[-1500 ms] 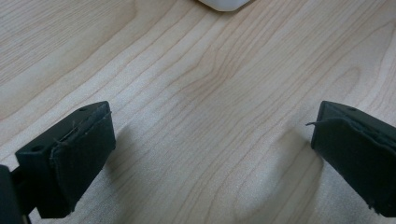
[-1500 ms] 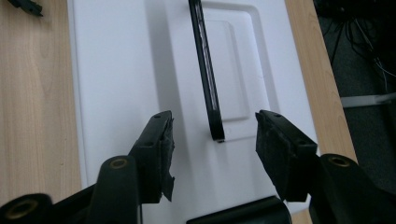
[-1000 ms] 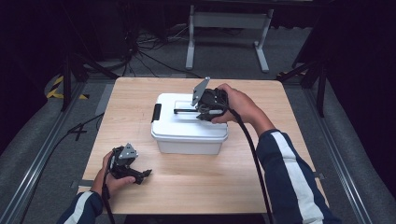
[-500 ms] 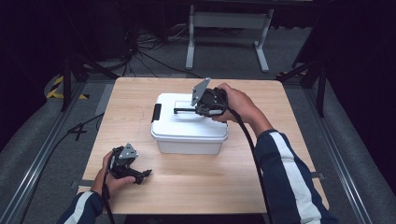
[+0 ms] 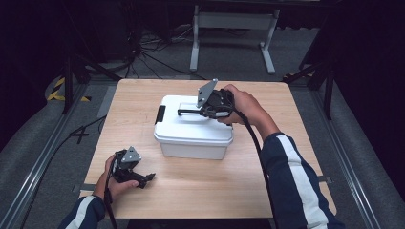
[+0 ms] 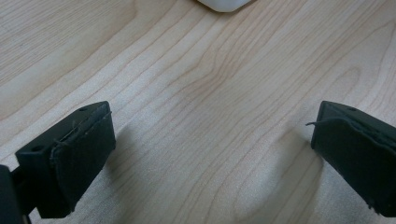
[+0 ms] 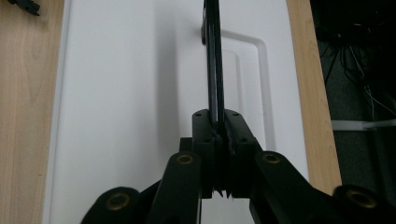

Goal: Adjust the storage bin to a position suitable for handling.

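Note:
A white lidded box [image 5: 191, 136] stands in the middle of the wooden table [image 5: 286, 157]. Its thin black carry handle [image 5: 187, 112] is swung up off the lid. My right gripper [image 5: 204, 113] hovers over the lid's right half, shut on that handle. In the right gripper view the handle [image 7: 213, 56] runs edge-on between the closed jaws [image 7: 218, 135], above the white lid [image 7: 121, 93]. My left gripper [image 5: 145, 179] rests on the table at the front left, open. Bare wood lies between its pads [image 6: 212, 154], and a corner of the box [image 6: 223, 3] shows ahead of it.
A black latch [image 5: 160, 114] sits on the box's left end. Beyond the table's far edge are a grey metal stand [image 5: 229, 28] and cables on the floor [image 5: 143, 52]. A metal rail [image 5: 43, 162] runs along the left side of the table.

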The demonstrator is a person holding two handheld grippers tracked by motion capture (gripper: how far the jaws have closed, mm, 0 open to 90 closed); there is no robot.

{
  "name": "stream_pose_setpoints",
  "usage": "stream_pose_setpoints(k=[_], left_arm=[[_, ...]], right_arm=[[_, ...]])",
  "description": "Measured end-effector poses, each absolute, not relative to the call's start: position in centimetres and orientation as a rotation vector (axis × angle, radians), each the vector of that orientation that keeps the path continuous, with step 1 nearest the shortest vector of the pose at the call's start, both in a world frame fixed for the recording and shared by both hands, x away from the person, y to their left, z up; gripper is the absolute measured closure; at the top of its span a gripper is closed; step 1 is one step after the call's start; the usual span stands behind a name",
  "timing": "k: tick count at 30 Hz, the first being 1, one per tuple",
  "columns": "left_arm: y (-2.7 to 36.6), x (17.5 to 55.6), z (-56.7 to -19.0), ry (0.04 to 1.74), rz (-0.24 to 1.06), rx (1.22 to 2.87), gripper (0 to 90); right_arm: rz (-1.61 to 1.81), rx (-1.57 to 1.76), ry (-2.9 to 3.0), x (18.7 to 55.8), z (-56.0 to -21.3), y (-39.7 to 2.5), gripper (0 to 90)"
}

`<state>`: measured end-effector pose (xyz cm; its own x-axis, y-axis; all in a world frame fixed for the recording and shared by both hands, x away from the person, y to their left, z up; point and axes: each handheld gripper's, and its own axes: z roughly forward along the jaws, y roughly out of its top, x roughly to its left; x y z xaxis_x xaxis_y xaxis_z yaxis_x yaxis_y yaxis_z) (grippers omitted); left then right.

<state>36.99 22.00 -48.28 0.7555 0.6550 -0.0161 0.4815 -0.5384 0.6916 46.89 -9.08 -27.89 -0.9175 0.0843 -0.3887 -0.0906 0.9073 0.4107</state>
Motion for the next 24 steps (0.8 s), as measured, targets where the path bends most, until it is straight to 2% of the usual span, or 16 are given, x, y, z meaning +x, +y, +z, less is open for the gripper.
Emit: stream_pose_setpoints(k=[24], left_arm=[[22.0,37.0,-48.3,0.847,0.318,2.248,0.2]], right_arm=[[0.67,-0.032,2.61,46.4,-26.2,-9.8,84.9]])
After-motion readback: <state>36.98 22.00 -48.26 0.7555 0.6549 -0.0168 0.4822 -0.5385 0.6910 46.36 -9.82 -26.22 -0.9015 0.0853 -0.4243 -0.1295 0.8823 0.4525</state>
